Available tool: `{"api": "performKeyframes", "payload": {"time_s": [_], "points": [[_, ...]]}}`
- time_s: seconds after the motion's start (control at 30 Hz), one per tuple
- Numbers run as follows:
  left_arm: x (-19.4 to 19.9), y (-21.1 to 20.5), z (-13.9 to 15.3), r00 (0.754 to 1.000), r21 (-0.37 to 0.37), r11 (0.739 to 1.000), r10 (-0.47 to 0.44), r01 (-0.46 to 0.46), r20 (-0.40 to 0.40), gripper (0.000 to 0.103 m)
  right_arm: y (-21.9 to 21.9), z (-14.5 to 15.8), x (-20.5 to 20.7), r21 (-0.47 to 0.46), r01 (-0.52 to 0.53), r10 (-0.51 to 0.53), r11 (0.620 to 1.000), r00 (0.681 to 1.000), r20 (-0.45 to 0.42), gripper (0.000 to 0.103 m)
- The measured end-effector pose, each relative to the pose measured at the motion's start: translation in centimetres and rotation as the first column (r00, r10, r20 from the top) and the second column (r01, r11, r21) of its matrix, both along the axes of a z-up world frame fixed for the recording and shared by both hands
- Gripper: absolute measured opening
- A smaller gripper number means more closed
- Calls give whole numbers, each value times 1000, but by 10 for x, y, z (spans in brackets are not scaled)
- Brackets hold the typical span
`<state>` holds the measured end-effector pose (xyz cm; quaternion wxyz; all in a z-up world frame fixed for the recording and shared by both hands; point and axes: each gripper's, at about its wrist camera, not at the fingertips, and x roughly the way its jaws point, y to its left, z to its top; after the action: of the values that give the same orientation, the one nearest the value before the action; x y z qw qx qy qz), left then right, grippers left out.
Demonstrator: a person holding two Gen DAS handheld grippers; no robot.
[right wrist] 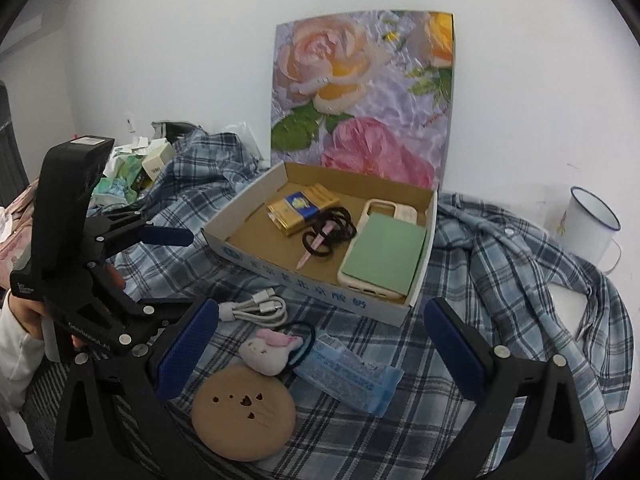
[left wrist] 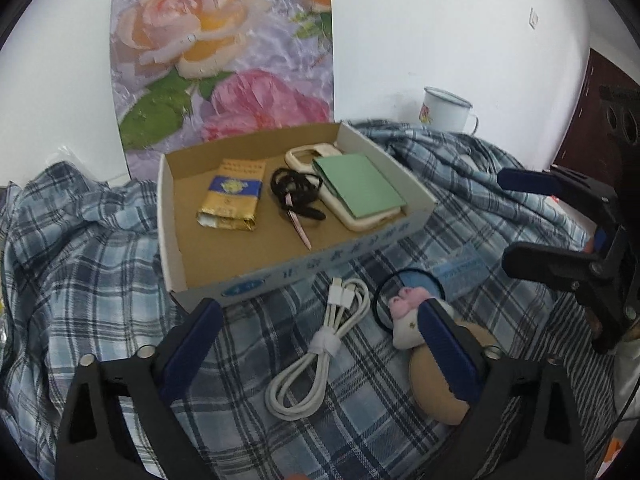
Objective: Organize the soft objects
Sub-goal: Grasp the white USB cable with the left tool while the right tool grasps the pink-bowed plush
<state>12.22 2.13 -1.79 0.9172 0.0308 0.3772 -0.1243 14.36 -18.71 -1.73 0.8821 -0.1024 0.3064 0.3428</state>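
Here, the left gripper (left wrist: 320, 344) and right gripper (right wrist: 320, 340) hover with jaws spread, grasping nothing, over a plaid cloth (left wrist: 80, 280) where a white cable (left wrist: 320, 344), plush hair tie (right wrist: 270, 350) and tan puff (right wrist: 244, 412) lie before the cardboard box (left wrist: 176, 248).

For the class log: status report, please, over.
Left gripper open, right gripper open. White coiled cable on plaid cloth, outside cardboard box. Nothing blocking.
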Motion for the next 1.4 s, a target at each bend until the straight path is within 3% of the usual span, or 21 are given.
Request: {"api": "performKeyframes", "payload": {"time_s": [0.13,0.2,0.33,0.4,0.5,0.53,0.57,0.6,0.83,0.93,1.2,1.4], "points": [[5,2,-11,999,-12,1000,-8,8,-50,93,3,-10,5,11,-10,11,1000,999,-52,102],[6,4,-14,998,-27,1000,-14,12,-66,81,9,-17,6,9,-41,41,999,996,-80,102],[10,4,-23,994,-42,999,-30,26,-109,73,21,-29,4,-15,-93,91,996,989,-112,102],[11,2,-25,992,-41,998,-42,37,-121,61,26,-34,3,-30,-115,111,993,986,-122,102],[12,1,-29,989,-41,998,-55,50,-139,58,32,-42,1,-74,-133,124,988,985,-117,101],[13,1,-31,988,-42,998,-56,51,-146,57,34,-44,1,-88,-138,128,986,985,-118,90],[13,1,-32,987,-44,998,-58,52,-153,54,35,-47,1,-103,-145,133,984,984,-121,73],[14,1,-34,985,-47,998,-59,52,-160,53,37,-50,1,-118,-152,137,981,983,-125,68],[17,0,-40,981,-28,999,-49,44,-187,53,48,-58,-4,-196,-168,158,966,985,-66,67],[17,1,-40,982,-29,999,-41,37,-186,42,50,-59,-6,-213,-171,165,962,985,-45,64],[16,2,-38,985,-4,1000,-18,17,-170,24,56,-60,-14,-253,-195,202,948,979,1,44],[14,-5,-37,987,23,999,-38,42,-158,23,62,-66,-17,-295,-199,212,934,977,14,43]]}}
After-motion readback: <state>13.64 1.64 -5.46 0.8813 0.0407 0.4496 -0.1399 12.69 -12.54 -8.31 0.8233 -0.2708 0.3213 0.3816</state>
